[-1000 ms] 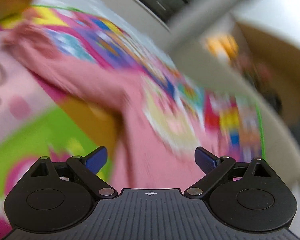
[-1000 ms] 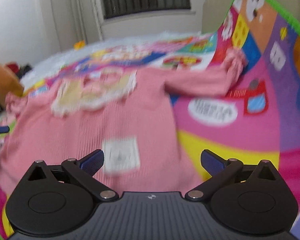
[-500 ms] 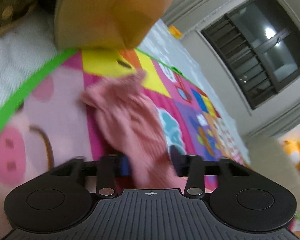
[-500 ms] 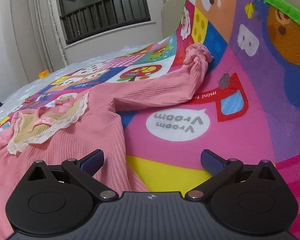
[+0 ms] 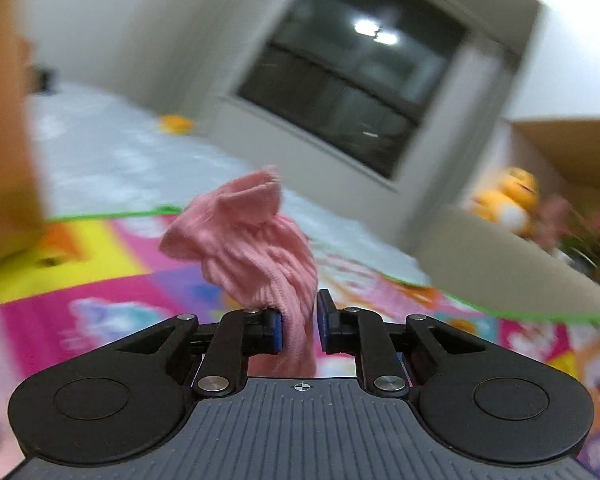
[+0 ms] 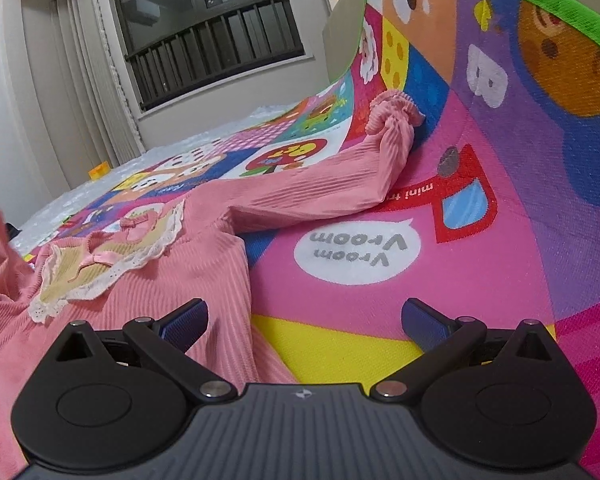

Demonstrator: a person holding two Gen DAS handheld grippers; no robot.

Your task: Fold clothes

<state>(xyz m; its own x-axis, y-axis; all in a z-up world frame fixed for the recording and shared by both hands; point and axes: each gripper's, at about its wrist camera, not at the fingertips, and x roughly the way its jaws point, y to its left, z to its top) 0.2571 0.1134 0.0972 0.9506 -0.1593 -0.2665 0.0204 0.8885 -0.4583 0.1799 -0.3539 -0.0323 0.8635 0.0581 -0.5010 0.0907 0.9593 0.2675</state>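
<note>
**Q:** Clothes first: where is the pink top (image 6: pixel 172 280) and how far is the folding?

**Me:** It lies front up on the play mat (image 6: pixel 480 248), the lace collar (image 6: pixel 104 260) showing and the body spread flat. I judge the folding has barely begun. My left gripper (image 5: pixel 300 326) is pinching one sleeve (image 5: pixel 256 248), pads pressed against the ribbed cloth and the cuff lifted clear of the mat.

**Q:** And the other side?

**Me:** My right gripper (image 6: pixel 304 320) is spread wide and holds nothing, low over the top's side edge. The far sleeve (image 6: pixel 324 196) stretches straight out along the mat, its ruffled cuff (image 6: pixel 394 110) against the mat's raised part.

**Q:** What is left?

**Me:** Nearly everything, I reckon: lay the lifted sleeve across the chest, bring the other in, then fold the body.
</note>
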